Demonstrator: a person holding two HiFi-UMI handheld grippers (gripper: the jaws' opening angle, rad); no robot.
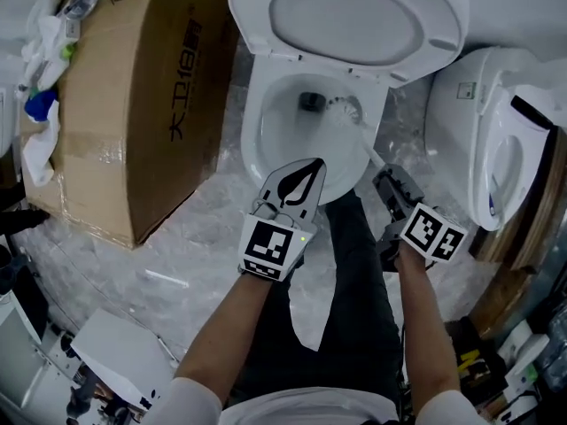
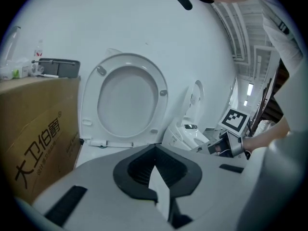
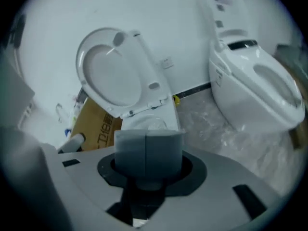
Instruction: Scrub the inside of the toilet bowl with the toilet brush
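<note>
The white toilet (image 1: pixel 266 104) stands with seat and lid (image 1: pixel 345 16) raised. Inside the bowl, the toilet brush's head (image 1: pixel 344 109) lies beside the dark drain (image 1: pixel 310 102). Its pale handle (image 1: pixel 372 153) runs back toward me to my right gripper (image 1: pixel 387 177), which is shut on it. In the right gripper view the grey handle end (image 3: pixel 147 150) fills the jaws of the right gripper (image 3: pixel 147 143). My left gripper (image 1: pixel 312 168) hovers over the bowl's front rim, shut and holding nothing. The left gripper (image 2: pixel 155 150) faces the raised seat (image 2: pixel 127 102) in its own view.
A large cardboard box (image 1: pixel 133 104) stands close on the toilet's left, with rags and bottles (image 1: pixel 44 51) on top. A second white toilet (image 1: pixel 496 140) stands on the right. Crinkled plastic sheet (image 1: pixel 177 255) covers the floor. A white panel (image 1: pixel 120 352) lies at lower left.
</note>
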